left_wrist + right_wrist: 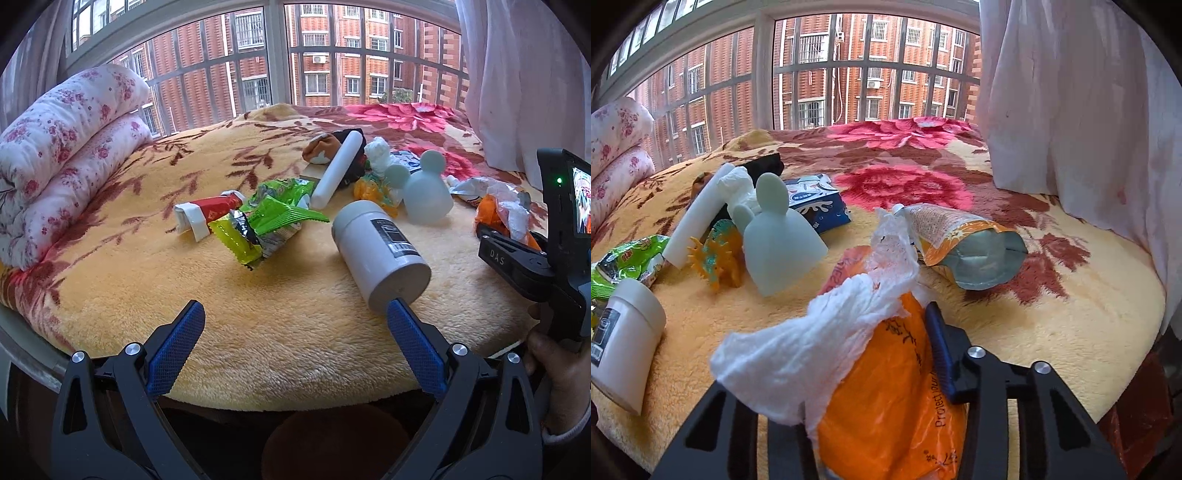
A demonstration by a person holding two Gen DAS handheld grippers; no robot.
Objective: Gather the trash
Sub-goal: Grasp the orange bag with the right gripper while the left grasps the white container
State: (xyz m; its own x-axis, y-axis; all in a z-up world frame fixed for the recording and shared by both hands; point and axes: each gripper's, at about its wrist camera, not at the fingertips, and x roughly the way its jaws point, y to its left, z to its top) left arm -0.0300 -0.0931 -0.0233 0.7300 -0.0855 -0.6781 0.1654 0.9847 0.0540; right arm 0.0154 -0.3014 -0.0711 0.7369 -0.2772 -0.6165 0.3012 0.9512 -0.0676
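My right gripper [882,354] is shut on an orange plastic bag [886,398] and a crumpled white tissue [827,332], held above the blanket; its left finger is hidden by them. It also shows in the left wrist view [495,229], with the bag [487,214]. My left gripper [295,314] is open and empty at the bed's front edge, its right fingertip [397,308] before a lying white jar [380,254]. Green snack wrappers [269,218], a red and white pack [210,214], and an orange foil pouch [964,247] lie on the blanket.
A pale blue mouse-eared bottle [779,240], a white tube [338,170], a toy dinosaur [720,254], a blue carton [816,203] and a brown toy [321,147] lie mid-bed. A folded floral quilt [66,155] sits left, a curtain [1089,110] right, a window behind.
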